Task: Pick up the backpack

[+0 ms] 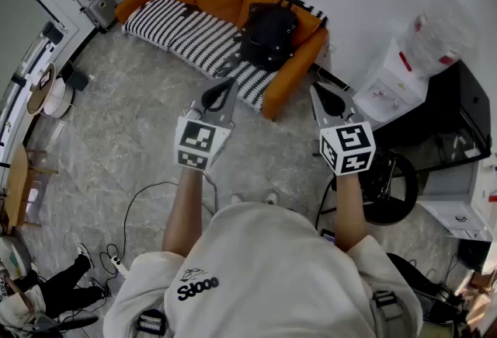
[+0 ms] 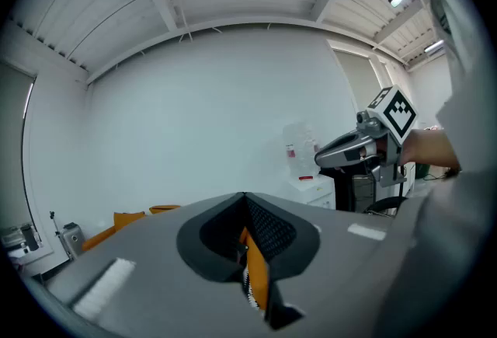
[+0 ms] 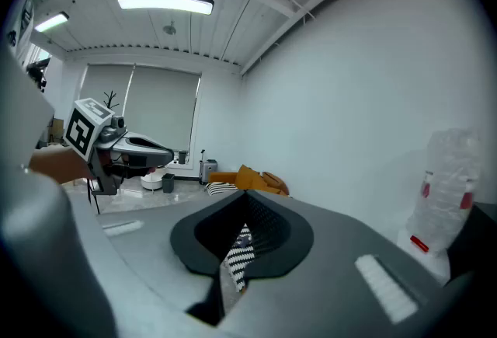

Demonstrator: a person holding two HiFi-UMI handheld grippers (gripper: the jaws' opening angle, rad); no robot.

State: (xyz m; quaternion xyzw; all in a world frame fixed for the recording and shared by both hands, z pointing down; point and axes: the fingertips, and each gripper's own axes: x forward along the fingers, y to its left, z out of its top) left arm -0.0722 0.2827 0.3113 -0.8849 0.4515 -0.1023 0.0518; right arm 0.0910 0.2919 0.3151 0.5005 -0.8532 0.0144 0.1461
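**Item: backpack (image 1: 268, 35).** Black, soft-sided. It is sitting on the right end of the orange sofa (image 1: 289, 78), on the striped seat cushion (image 1: 186, 33), and is leaning into the corner where back and armrest meet. It is well apart from both grippers, across a stretch of bare floor.

**Handling, as judged.** The fabric body is likely slumping and folding when lifted rather than keeping its shape. Weight is depending on contents, which are not showing. The cloth is offering fair friction, with nothing fragile in evidence. The best hold is probably the carry loop or a shoulder strap at the top edge. A strap is giving narrow jaws something thin to close on, where the bulging front panel is not. The loop itself is too small to make out.

**Tools.** The left gripper (image 1: 224, 86) and right gripper (image 1: 323, 92) are being held out side by side at about waist level, pointing toward the sofa. Both are standing with jaws fully together and nothing between them.

**Status.** The approach is not yet made, and the backpack is resting untouched.
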